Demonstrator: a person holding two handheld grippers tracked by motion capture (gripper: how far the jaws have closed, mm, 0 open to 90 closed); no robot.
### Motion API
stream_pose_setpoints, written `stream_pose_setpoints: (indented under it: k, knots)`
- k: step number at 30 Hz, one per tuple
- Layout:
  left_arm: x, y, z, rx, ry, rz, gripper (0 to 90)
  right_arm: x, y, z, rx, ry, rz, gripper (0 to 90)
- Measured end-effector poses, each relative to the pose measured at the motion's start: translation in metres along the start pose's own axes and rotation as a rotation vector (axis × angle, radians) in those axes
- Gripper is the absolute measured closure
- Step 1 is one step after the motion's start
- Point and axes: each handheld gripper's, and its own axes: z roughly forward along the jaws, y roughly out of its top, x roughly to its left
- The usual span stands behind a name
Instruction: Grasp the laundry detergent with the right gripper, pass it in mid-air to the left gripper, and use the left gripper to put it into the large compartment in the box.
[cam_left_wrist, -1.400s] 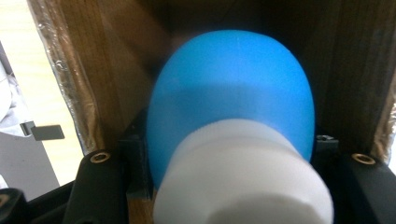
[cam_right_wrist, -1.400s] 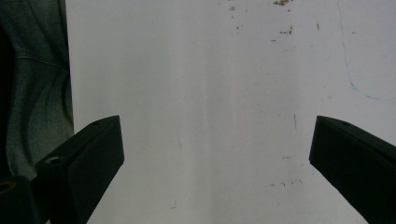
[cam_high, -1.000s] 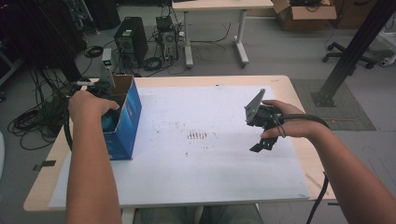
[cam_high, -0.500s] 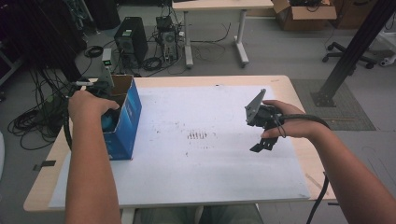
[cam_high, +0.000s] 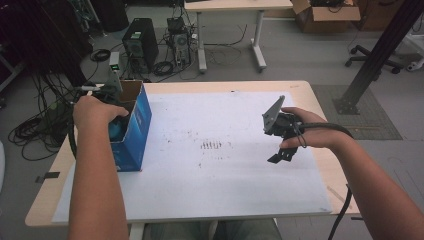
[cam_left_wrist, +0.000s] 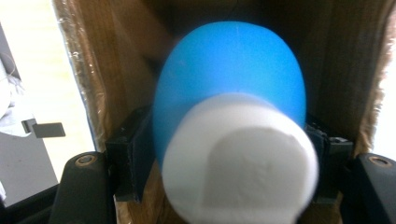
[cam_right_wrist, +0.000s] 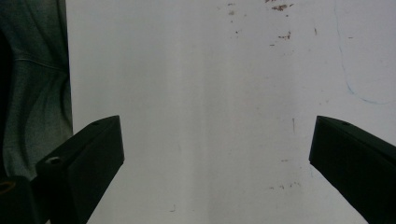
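Observation:
A blue cardboard box (cam_high: 139, 122) stands open-topped at the table's left edge. My left gripper (cam_high: 116, 125) reaches down into it under the person's hand. In the left gripper view, a rounded blue object with a white end (cam_left_wrist: 229, 116) sits between the jaws of my left gripper (cam_left_wrist: 229, 158), against the box's brown inner walls. The jaws have just been opening, and the pads (cam_left_wrist: 135, 154) stand close at the object's sides. My right gripper (cam_high: 281, 154) hovers over the white sheet at the right. Its jaws (cam_right_wrist: 217, 154) are wide apart, with nothing between them.
A white sheet (cam_high: 225, 165) with small dark marks covers most of the wooden table (cam_high: 320, 165). Beyond the far edge are a computer tower (cam_high: 137, 45), cables and another desk (cam_high: 230, 7). A dark post (cam_high: 375, 55) rises at the right.

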Motion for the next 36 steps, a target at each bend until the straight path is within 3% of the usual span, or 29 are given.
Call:
stream_pose_setpoints:
  k: [20, 36]
  knots:
    - [-0.003, -0.011, -0.03, -0.038, 0.033, -0.005, 21.3, 0.003, 0.002, -0.002, -0.02, -0.004, -0.023, 3.3]
    - [-0.017, -0.022, -0.071, -0.068, 0.041, 0.069, 12.7, 0.006, 0.007, -0.008, -0.032, -0.012, -0.036, 3.3]
